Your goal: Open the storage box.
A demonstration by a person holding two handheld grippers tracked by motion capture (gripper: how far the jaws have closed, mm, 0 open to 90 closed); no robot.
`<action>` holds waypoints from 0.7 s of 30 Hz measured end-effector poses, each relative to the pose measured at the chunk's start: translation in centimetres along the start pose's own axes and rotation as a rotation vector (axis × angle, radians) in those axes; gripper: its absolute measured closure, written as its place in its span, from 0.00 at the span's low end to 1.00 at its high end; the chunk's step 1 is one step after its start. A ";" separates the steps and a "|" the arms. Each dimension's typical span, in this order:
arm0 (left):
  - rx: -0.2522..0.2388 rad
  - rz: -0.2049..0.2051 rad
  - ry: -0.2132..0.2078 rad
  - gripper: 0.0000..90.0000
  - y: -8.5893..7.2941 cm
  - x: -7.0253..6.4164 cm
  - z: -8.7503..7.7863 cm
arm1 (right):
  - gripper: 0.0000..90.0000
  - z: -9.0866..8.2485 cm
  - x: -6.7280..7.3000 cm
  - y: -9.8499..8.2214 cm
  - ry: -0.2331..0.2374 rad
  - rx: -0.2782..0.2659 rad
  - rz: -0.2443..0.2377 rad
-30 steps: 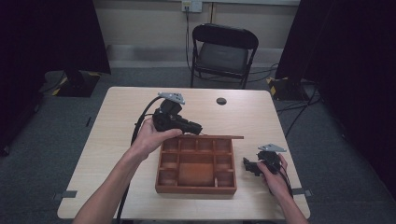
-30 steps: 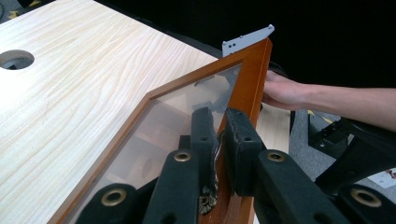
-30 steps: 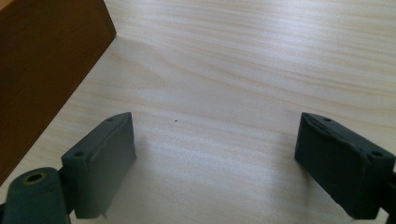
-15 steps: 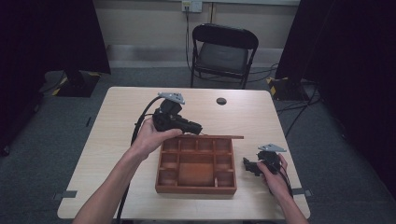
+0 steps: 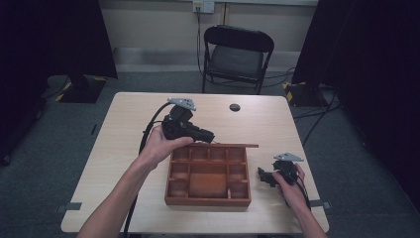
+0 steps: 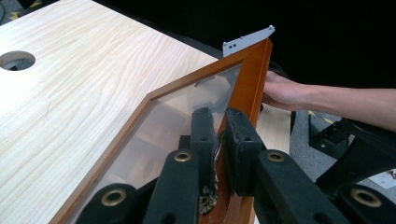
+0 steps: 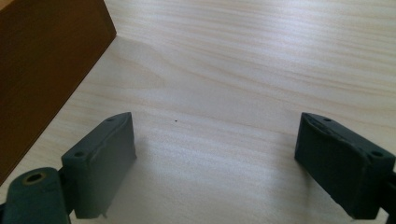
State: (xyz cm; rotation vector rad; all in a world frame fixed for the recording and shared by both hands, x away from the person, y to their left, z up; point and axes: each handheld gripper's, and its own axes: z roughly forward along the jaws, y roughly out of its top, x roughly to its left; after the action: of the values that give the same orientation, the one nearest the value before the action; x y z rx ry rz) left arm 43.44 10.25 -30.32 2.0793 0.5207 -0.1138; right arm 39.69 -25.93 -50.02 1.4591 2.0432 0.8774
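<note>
A wooden box (image 5: 208, 176) with several compartments sits on the table's near half. Its glass-paned lid (image 5: 237, 145) is raised and appears edge-on in the high view. My left gripper (image 5: 207, 135) is shut on the lid's wooden frame at the box's back left corner. In the left gripper view the pads of that gripper (image 6: 219, 122) pinch the frame of the lid (image 6: 250, 79) beside the glass. My right gripper (image 5: 263, 176) rests on the table right of the box, jaws wide open and pointing at it. The right gripper view has that gripper (image 7: 215, 140) holding nothing, with the box wall (image 7: 42, 60) at the left.
A round cable hole (image 5: 235, 107) lies in the light wooden table (image 5: 129, 124) near its far edge. A black folding chair (image 5: 237, 49) stands behind the table. Cables run on the floor at the right, and dark curtains hang on both sides.
</note>
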 end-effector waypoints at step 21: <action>0.002 0.003 0.000 0.92 0.0 0.0 0.0 | 0.13 0.0 0.0 0.0 0.000 0.000 0.000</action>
State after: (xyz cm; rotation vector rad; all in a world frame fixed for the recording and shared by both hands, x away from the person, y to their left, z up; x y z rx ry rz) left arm 43.44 10.27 -30.31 2.0815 0.5174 -0.1125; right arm 39.69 -25.93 -50.03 1.4591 2.0429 0.8779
